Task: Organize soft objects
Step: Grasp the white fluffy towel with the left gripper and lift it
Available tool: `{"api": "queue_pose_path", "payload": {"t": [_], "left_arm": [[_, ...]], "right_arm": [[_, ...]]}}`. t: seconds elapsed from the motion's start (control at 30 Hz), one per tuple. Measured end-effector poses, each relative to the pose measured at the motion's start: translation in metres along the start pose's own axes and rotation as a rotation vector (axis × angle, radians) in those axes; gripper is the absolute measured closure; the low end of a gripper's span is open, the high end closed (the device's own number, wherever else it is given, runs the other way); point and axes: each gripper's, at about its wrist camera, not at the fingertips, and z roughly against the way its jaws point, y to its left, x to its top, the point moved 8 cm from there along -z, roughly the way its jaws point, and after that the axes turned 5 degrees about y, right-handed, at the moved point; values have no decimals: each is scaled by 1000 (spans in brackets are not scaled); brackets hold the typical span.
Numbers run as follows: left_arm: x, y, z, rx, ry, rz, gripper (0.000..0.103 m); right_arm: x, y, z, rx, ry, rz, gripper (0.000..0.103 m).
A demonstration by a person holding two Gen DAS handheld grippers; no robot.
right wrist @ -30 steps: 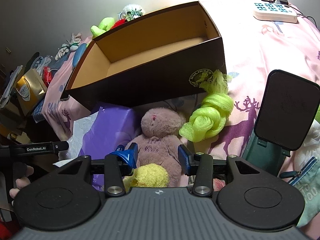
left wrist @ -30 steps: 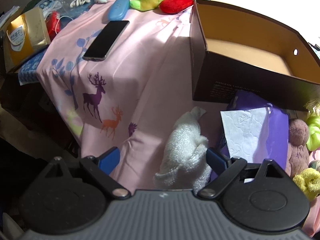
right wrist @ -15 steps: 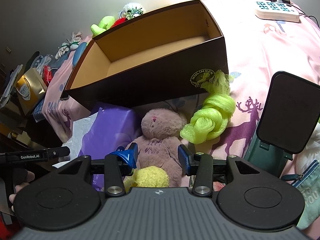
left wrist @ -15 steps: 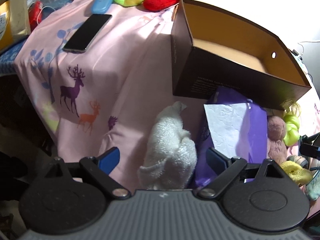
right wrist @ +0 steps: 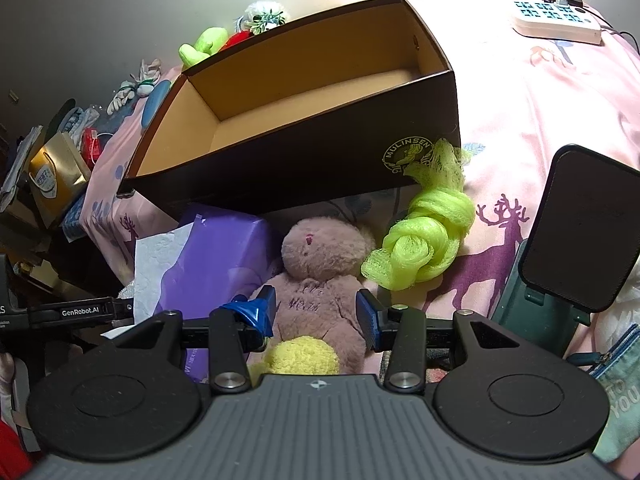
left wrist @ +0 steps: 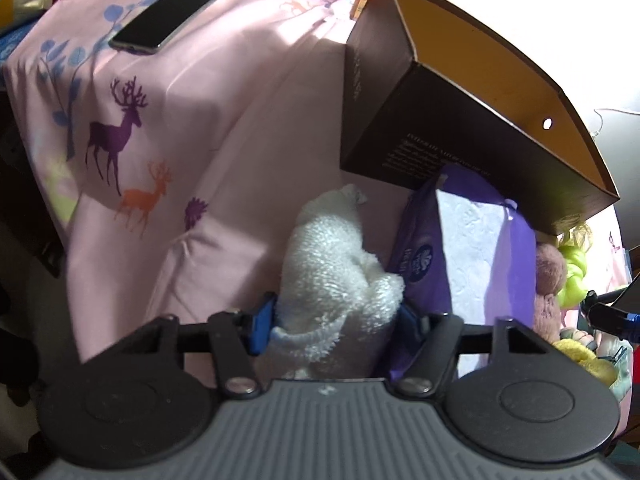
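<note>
With my left gripper pinching the white towel for the far cardboard box, my right gripper hangs open around the pink plush.

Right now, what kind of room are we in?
Probably a bedroom at home: a pink deer-print sheet covers the surface, a plush bear lies on it, and a power strip sits nearby.

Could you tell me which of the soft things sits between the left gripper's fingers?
The white fluffy towel; the left gripper closes on it alone.
</note>
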Motion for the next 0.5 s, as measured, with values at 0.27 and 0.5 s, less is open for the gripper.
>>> {"api": "queue_pose_path", "payload": {"t": [0.27, 0.5], "left_arm": [[5, -3, 25, 29, -57, -33, 48], [41, -24, 94, 10, -244, -80, 48]], "right_arm": [[3, 2, -3, 2, 2, 8, 76], [5, 2, -5, 6, 2, 13, 76]]}}
